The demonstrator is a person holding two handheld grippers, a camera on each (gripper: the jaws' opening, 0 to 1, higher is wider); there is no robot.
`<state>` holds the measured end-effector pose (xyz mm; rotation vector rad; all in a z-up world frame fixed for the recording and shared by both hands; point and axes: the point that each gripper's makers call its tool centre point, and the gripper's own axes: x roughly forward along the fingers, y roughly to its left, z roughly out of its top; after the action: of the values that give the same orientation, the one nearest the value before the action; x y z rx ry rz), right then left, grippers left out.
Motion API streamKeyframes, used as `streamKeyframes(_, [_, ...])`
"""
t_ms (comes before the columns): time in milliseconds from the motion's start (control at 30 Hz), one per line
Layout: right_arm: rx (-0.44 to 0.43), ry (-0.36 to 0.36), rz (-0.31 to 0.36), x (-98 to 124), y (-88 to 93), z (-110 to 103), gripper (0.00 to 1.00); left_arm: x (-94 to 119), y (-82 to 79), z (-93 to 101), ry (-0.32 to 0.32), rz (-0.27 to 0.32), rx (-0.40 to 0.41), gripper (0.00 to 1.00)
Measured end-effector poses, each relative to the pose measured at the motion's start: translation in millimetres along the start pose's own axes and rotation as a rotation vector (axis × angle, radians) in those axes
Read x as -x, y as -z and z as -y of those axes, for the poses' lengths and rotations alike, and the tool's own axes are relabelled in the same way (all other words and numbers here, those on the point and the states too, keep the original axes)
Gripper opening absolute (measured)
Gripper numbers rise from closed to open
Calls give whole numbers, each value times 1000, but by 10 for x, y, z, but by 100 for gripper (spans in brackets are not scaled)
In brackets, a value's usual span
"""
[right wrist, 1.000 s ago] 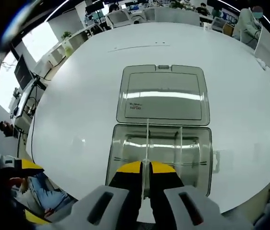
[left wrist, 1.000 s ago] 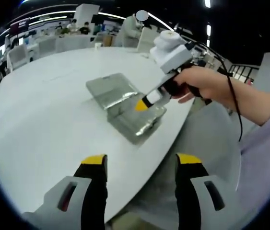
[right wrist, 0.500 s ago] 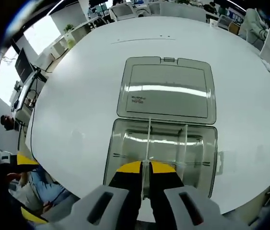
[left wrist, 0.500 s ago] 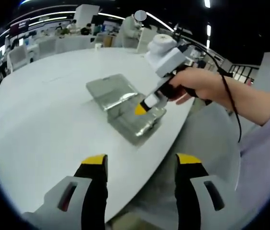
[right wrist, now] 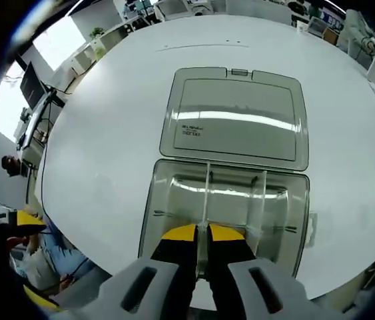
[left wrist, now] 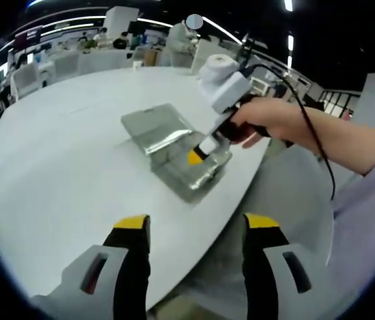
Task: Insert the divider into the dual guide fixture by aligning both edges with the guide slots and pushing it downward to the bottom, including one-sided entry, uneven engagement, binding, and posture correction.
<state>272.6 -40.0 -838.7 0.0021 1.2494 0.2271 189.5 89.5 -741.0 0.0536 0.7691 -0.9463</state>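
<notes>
A clear plastic box with its lid folded flat open lies on a round white table. My right gripper is shut on a thin clear divider, held edge-on and reaching down into the box; a second clear divider stands to its right. In the left gripper view the same box sits near the table edge, with the right gripper, held by a hand, dipping its yellow tips into it. My left gripper hangs open over the table's near edge, well short of the box.
The table edge runs close behind the box, with floor beyond it. A person's arm and sleeve reach in from the right. Desks, chairs and seated people surround the table.
The right gripper has sunk lower toward the box with the divider, and the box looks larger in its view. The left gripper has stayed put.
</notes>
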Motion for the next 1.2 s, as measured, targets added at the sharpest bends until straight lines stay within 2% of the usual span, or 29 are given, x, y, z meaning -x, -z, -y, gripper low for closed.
streamKeyframes(367, [27, -15, -59, -104, 29, -2, 1, 8, -20, 13, -5, 7, -1, 53])
streamKeyframes(433, [-21, -13, -63, -85, 37, 1, 0, 13, -17, 9, -8, 7, 0, 53])
streamKeyframes(833, [-82, -21, -6, 82, -13, 15, 0, 42, -9, 27, -13, 13, 0, 52])
streamKeyframes(1200, [-121, -26, 18, 200, -46, 18, 0, 41, -9, 93, -3, 11, -14, 52])
